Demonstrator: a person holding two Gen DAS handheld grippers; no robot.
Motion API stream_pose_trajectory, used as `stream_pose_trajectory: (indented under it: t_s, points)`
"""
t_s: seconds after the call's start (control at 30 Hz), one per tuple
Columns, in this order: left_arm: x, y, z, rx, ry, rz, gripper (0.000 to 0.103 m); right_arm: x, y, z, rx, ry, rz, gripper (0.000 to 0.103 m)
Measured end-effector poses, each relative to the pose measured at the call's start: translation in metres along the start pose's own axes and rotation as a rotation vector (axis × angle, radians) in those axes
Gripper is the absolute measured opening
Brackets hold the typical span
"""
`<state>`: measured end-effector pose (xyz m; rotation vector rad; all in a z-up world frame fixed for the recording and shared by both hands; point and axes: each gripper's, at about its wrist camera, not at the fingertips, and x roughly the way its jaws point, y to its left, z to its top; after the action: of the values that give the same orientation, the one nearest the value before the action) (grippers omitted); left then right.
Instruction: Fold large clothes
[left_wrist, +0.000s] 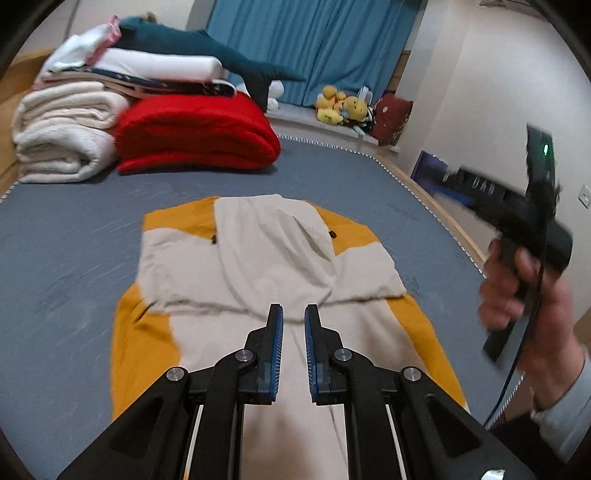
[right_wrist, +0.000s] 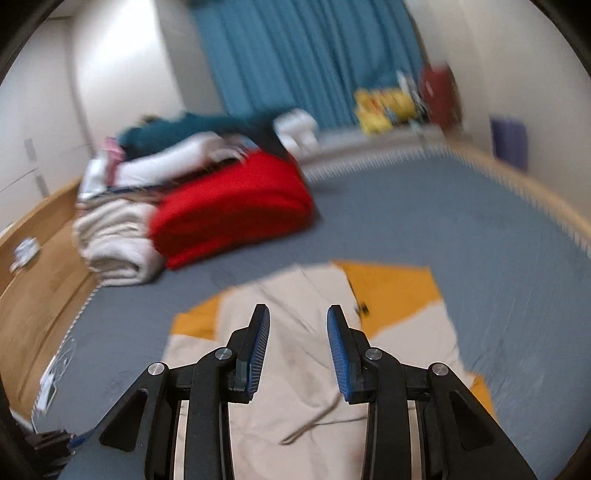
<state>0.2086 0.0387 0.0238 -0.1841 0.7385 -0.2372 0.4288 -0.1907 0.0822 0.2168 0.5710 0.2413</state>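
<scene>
- Blankets, cream (left_wrist: 62, 136) and red (left_wrist: 195, 133), are sitting stacked far ahead and to the left of the left gripper (left_wrist: 293, 317).
- Left gripper is hovering over the jacket (left_wrist: 273, 258), its jaws parted by a narrow gap and gripping nothing.
- Jacket is lying flat on the bed (left_wrist: 66, 236) directly below and ahead of both grippers, sleeves apparently folded inward and the hood laid over the back.
- Right gripper (right_wrist: 298, 317) is hanging above the jacket's right half, released, jaws wide and empty; the view is blurring.
- Folding is looking partly done: side folds appear made, while the lengthwise fold, bringing the bottom up to the top, is seemingly remaining.
</scene>
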Motion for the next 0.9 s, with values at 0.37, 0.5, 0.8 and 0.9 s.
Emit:
stream_pose_trajectory:
  t_s: [0.37, 0.5, 0.8, 0.9]
  points:
    - [-0.104, 0.038, -0.115, -0.052, -0.005, 0.097, 0.01, -0.213, -0.029, -0.073, -0.105, 0.0, -0.027, 0.034]
    - [-0.09, 0.065, -0.145, -0.183, 0.083, 0.13, 0.01, -0.243, -0.069, -0.125, -0.11, 0.072, -0.124, 0.031]
    - [-0.072, 0.092, -0.168, -0.237, 0.195, 0.169, 0.01, -0.247, -0.159, -0.211, 0.018, 0.247, -0.309, 0.031]
    - [-0.077, 0.111, -0.171, -0.337, 0.209, 0.117, 0.01, -0.241, -0.174, -0.217, 0.047, 0.267, -0.333, 0.031]
